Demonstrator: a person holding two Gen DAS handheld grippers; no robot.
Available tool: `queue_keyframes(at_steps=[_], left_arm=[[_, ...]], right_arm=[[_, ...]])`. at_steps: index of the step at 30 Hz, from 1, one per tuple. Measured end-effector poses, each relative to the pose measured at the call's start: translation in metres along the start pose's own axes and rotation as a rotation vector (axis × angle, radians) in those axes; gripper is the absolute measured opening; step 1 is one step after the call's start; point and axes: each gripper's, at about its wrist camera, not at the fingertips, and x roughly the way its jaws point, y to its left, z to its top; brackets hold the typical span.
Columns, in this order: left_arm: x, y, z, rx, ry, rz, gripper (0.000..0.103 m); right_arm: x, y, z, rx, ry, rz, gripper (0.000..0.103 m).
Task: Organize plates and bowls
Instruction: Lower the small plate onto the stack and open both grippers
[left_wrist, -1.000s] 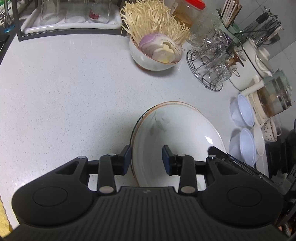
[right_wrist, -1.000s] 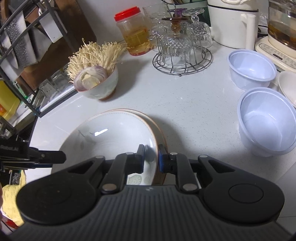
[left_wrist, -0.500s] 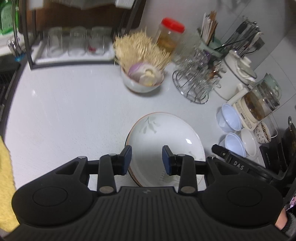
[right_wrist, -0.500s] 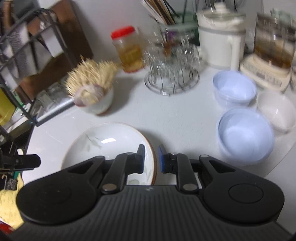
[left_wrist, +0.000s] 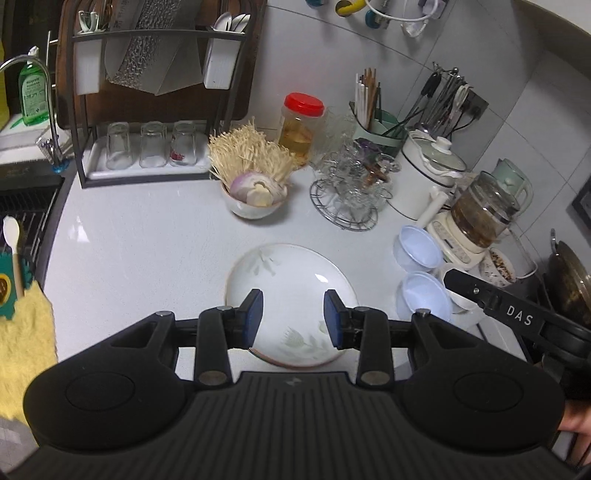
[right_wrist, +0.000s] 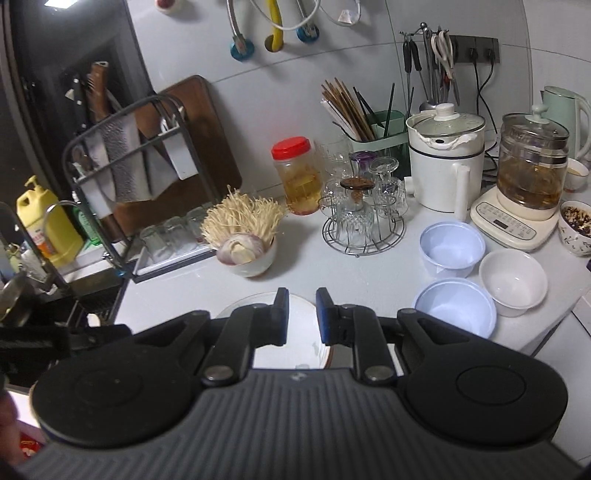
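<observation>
Beside the white plate (left_wrist: 291, 295), rimmed brown with faint grey-green leaf sprays, stand two pale lilac-blue bowls (left_wrist: 424, 295) and a plain white bowl (right_wrist: 512, 281), behind it a red-lidded amber jar (left_wrist: 300, 127).

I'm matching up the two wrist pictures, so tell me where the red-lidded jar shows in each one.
Left wrist view: the red-lidded jar stands at upper centre, behind the bowl of enoki mushrooms, left of the glass rack.
Right wrist view: the jar stands at centre, right of and behind that bowl.
Shared landmark: the wire rack of glasses, just right of the jar in both.
</observation>
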Motion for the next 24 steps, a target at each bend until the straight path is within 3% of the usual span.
queue_keyframes(at_steps=[5, 11, 16, 21, 24], left_arm=[[-0.02, -0.012, -0.02, -0.011, -0.018, -0.007, 0.04], [-0.017, -0.026, -0.023, -0.007, -0.019, -0.024, 0.04], [0.005, -0.045, -0.013, 0.011, -0.005, -0.058, 0.04], [0.046, -0.071, -0.001, 0.017, 0.033, -0.092, 0.048], [0.077, -0.09, 0.006, 0.033, 0.058, -0.087, 0.053]], right_arm=[[-0.024, -0.003, -0.006, -0.023, 0.002, 0.015, 0.019], [-0.047, -0.011, -0.005, -0.023, -0.035, 0.004, 0.019], [-0.044, -0.033, -0.001, 0.005, -0.02, -0.026, 0.019], [-0.034, -0.071, 0.006, 0.053, 0.008, -0.069, 0.021], [-0.024, -0.099, 0.01, 0.084, 0.016, -0.087, 0.05]])
